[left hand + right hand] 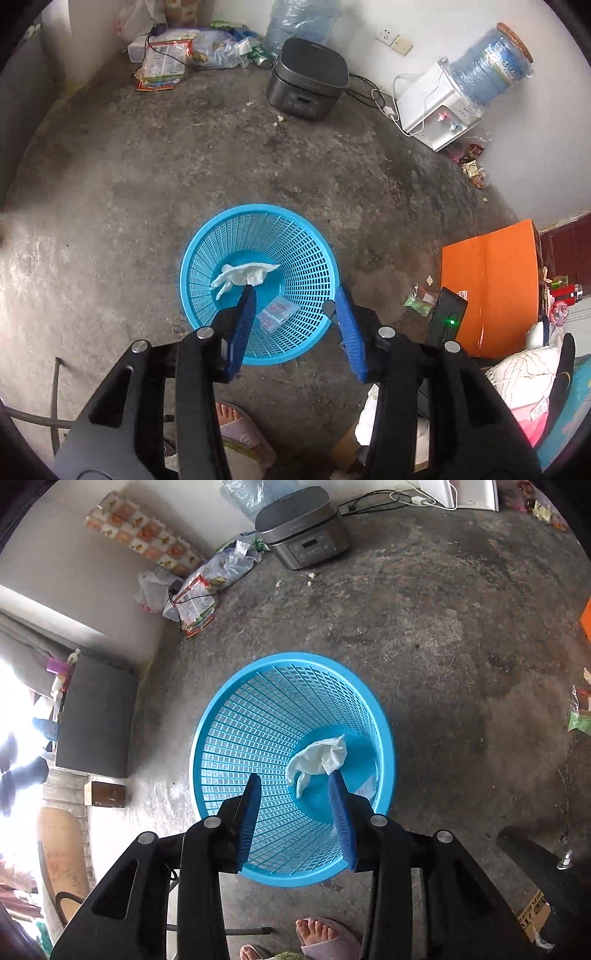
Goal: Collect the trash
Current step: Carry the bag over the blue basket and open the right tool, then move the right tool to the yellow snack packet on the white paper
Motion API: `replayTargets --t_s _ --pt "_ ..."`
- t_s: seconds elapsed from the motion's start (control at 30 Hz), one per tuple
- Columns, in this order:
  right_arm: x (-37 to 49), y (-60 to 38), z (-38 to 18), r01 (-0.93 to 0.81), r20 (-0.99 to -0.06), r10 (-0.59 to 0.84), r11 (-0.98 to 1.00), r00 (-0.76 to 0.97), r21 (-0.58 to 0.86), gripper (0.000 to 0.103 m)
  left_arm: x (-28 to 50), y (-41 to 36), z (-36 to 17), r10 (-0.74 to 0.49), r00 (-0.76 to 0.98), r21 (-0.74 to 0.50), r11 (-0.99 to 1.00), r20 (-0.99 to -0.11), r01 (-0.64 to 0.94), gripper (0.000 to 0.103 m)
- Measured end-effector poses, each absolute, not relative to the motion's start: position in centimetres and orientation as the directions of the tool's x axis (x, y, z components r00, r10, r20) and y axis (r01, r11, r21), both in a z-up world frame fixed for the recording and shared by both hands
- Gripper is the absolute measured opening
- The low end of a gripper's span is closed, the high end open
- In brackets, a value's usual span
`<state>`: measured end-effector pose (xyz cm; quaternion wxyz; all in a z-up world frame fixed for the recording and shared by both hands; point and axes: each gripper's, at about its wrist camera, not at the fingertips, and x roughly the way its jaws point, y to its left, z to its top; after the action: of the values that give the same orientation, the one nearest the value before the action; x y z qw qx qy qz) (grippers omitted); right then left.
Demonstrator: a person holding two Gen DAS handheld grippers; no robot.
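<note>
Down in the blue bin (255, 284) lie a white tissue (243, 275) and a small packet (275, 314) (wrappers (421, 295) remain on the floor by the orange box (491, 280)). Both tools, left (295, 295) and right (295, 779), point steeply down over the bin, jaws parted and gripping nothing.

tissue (243, 275) in basket (314, 254), cooker (308, 79) behind
</note>
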<state>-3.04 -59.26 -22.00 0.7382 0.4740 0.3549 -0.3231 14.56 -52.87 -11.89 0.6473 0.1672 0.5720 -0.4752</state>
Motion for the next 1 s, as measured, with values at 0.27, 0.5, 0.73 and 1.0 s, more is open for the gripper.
replayTargets --t_s 0.27,0.5,0.73,1.0 --pt "-2.3 -52.1 -9.4 0.676 -0.697 -0.261 0.604 0.668 0.422 0.048 11.6 -40.4 4.0 -0.628 0.129 -0.176 0.4 -0.768 0.899 0.074" --pt "-2.0 -40.8 1.5 0.486 -0.482 -0.327 0.837 0.813 0.252 0.087 9.0 -23.0 13.1 -0.722 0.356 -0.165 0.542 -0.593 0.824 0.092" --pt "-1.2 -31.3 4.7 0.338 -0.379 -0.251 0.923 0.89 0.182 0.097 7.0 -6.0 13.2 -0.596 0.612 -0.209 0.783 -0.52 0.586 0.092" --pt "1.5 -21.9 4.7 0.023 -0.476 0.071 0.982 0.877 0.19 0.097 2.4 6.1 6.4 -0.508 0.682 -0.308 0.861 -0.526 0.405 0.092"
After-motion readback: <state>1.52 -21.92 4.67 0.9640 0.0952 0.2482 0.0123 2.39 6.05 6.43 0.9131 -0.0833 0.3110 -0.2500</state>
